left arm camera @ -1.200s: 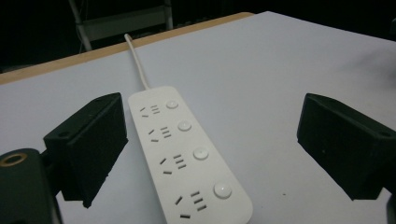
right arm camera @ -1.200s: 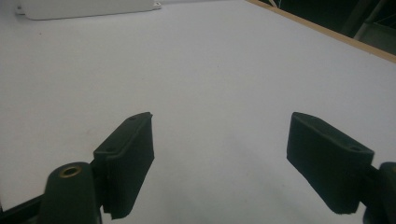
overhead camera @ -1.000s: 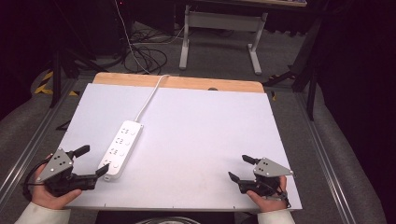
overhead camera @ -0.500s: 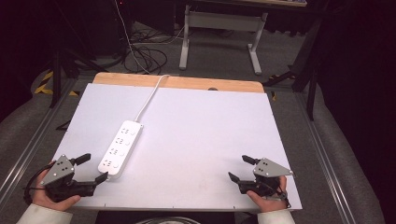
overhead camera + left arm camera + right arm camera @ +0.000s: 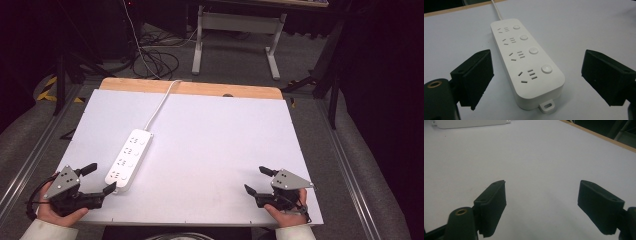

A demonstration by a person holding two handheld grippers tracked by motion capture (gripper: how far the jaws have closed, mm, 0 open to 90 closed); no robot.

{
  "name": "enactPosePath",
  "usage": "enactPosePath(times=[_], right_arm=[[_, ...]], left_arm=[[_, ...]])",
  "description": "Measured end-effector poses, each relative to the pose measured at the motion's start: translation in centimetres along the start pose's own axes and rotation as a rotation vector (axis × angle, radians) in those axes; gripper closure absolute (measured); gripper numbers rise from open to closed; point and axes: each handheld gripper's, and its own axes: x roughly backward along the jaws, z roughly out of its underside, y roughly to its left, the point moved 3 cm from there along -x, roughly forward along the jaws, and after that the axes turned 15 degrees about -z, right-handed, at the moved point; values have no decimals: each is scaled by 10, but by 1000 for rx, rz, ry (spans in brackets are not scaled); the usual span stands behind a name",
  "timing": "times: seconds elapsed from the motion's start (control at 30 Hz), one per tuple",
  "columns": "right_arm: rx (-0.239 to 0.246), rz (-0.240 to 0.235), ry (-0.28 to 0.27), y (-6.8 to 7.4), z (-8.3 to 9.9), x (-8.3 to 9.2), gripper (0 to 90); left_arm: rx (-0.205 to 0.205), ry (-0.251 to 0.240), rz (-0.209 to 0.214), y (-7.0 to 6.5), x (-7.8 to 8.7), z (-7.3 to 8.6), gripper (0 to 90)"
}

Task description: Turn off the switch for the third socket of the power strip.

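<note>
A white power strip with several sockets and round buttons lies on the left half of the white table; its white cord runs to the far edge. My left gripper sits open at the near left corner, jaws wide apart, just short of the strip's near end. In the left gripper view the strip lies between the jaws' lines but ahead of them. My right gripper rests open at the near right, over bare table.
A wooden strip borders the table's far edge. Beyond it on the floor stand a desk frame and loose cables. Metal rails run along both sides of the table.
My left gripper has drifted slightly toward me and to the left, away from the power strip's near end. The right gripper has stayed put.
</note>
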Motion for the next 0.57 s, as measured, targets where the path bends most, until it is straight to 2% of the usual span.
enactPosePath(times=[0.13,0.2,0.33,0.4,0.47,0.57], right_arm=[[0,-1,0,0,0,0,231],[-1,0,-1,0,0,0,231],[-2,0,-2,0,0,0,231],[-3,0,-2,-1,0,0,231],[-4,-1,-2,-1,0,-1,230],[-3,-1,-2,-1,0,-2,229]], left_arm=[[-6,0,-1,0,1,-1,109],[9,5,2,0,1,-1,109],[11,1,-6,2,2,-1,109],[16,8,-11,3,3,0,106],[38,20,-10,4,3,0,90],[42,30,-16,7,3,1,81]])
